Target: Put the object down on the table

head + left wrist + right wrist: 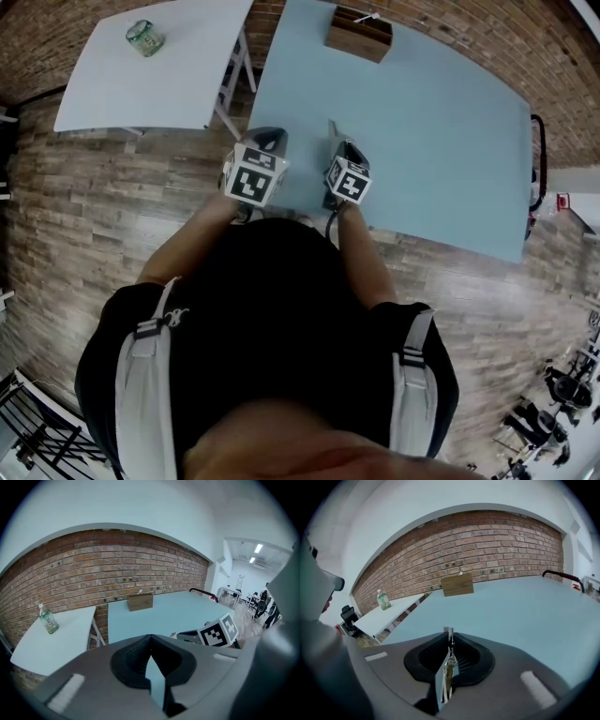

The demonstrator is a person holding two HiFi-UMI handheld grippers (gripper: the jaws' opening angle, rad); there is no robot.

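clamping a thin, pale, shiny flat strip (446,672) edge-on, the right tongs (449,634) are closed on it over the blue counter (525,616); its tip projects just past them. left tongs (150,639) pressed together, empty. wooden box (457,585) at far edge.

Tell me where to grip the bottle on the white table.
Grip the bottle around its body below the white cap, jaws level, from the table's near side. It stands upright and alone on the white table. Probably use the left gripper; the right gripper is shut on a thin metal strip.
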